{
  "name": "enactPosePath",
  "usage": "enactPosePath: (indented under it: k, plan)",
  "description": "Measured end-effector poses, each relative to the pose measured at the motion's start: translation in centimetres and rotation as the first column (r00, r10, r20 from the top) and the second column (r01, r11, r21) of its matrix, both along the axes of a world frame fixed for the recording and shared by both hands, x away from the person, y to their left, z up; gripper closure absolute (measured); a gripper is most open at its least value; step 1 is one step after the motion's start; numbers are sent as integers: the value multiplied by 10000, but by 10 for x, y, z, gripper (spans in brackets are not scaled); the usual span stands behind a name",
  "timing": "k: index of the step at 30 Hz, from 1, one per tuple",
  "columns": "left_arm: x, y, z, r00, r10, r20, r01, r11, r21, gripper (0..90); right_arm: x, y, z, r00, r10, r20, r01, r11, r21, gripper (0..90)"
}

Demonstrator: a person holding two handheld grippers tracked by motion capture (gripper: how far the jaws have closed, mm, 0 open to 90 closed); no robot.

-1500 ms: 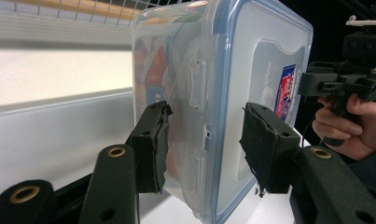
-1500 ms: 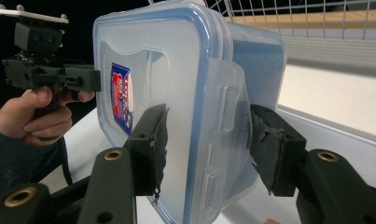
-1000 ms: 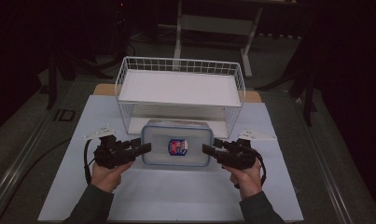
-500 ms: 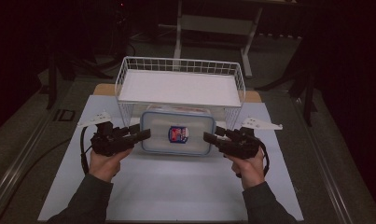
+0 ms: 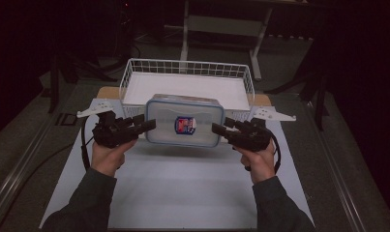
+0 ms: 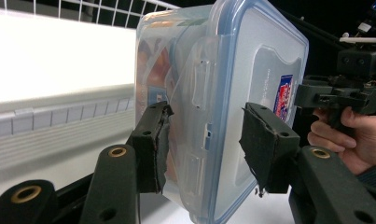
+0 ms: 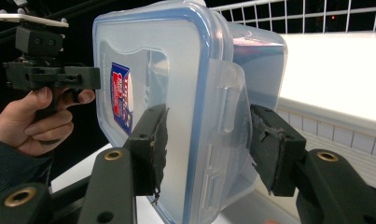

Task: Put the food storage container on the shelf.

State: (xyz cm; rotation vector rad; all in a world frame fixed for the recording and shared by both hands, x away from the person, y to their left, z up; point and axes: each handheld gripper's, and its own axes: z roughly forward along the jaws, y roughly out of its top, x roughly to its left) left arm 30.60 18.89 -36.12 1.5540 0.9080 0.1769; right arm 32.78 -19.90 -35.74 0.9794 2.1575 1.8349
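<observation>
Two grippers share one load here. On the left, the left gripper (image 5: 146,126) has its fingers (image 6: 150,144) clamped on the left end of the food container (image 5: 185,121), one pad under the base, one on the lid. The container, clear with a blue-rimmed lid and a red-and-blue label, hangs lifted off the desk (image 5: 183,183), level, just near of the white wire basket (image 5: 129,77). Over on the right, the right gripper (image 5: 220,129) grips the container's right end, fingers (image 7: 150,147) pressed on lid and base.
</observation>
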Motion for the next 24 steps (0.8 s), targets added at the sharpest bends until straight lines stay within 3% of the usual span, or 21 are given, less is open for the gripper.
enactPosePath:
  k: [8,14,24]
  plan:
    - [12,0,9,9999,26,148,-24,10000,-87,521,13,0,13,9998,8,195,-7,10000,-55,484]
    - [19,1,11,9998,94,195,-86,9992,-381,522,21,1,22,9995,4,329,-1,10000,-79,483]
    - [35,1,19,9988,156,454,-134,9987,-488,522,35,2,30,9989,-98,452,100,9999,-34,483]
